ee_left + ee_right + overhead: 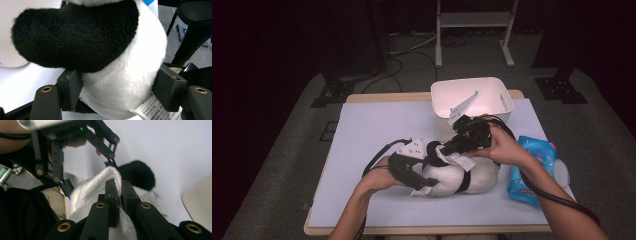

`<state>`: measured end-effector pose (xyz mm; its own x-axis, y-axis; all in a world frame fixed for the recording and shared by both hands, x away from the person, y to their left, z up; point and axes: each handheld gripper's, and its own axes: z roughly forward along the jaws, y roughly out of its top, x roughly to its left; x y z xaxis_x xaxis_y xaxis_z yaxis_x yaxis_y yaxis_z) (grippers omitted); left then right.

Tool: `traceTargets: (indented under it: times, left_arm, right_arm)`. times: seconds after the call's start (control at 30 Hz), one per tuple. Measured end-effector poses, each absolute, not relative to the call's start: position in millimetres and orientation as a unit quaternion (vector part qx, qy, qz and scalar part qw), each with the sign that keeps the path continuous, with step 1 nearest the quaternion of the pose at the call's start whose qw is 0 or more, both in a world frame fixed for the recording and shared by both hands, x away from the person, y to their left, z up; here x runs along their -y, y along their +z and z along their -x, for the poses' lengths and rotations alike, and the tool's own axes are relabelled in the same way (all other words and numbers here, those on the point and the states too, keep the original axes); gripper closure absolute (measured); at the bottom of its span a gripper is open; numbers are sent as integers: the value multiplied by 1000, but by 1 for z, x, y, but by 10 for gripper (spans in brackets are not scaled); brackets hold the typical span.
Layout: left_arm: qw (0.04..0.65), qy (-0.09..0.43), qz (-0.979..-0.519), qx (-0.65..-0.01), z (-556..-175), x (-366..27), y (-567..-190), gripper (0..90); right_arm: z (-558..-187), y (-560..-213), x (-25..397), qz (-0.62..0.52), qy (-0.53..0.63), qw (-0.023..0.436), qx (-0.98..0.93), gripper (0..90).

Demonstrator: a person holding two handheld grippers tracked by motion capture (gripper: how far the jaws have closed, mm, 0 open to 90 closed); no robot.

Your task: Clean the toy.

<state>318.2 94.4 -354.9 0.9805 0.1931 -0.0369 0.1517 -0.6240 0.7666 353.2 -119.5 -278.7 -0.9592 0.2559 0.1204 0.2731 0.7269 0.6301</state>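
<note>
Nearest the person, two forearms come in from the bottom edge of the high view and meet over a stuffed panda (pixel 459 177) lying on its side on the pale worktop (pixel 372 130), a little right of centre.

The left gripper (pixel 421 186) clamps the near end of the toy. In the left gripper view its two jaws press into the white plush of the body from either side, with a black furry limb (pixel 75 37) bulging above them and a printed label (pixel 152 110) poking out by the right-hand jaw.

The right gripper (pixel 446 150) comes in from above and behind. In the right gripper view its jaws are pressed together on a fold of white knitted cloth (pixel 100 185), a garment or wrap on the toy, and lift it up off the plush; a black furry part shows just beyond.

So the work looks to be under way, not finished: the toy is held steady and the cloth is gripped and raised, but it is still on the panda. Whether it is being pulled on or off cannot be told.

Just right of the toy lies a blue packet (pixel 532 170) with something pale and fluffy (pixel 562 172) beside it.

Farther back stands an open white bin (pixel 499 92), near the far edge of the worktop.
</note>
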Motion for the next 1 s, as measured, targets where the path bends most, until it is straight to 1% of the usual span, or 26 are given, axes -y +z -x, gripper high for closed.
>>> traceTargets:
  times: [0.73, 1.0]
  left_arm:
    - [426, 20, -899, -102, -321, -97, -358, 303]
    - [425, 20, -899, -100, -321, -97, -358, 303]
  right_arm:
    - [-352, -313, 170, 198, -303, 16, 932, 844]
    - [-350, -313, 179, 205, -299, 12, 932, 844]
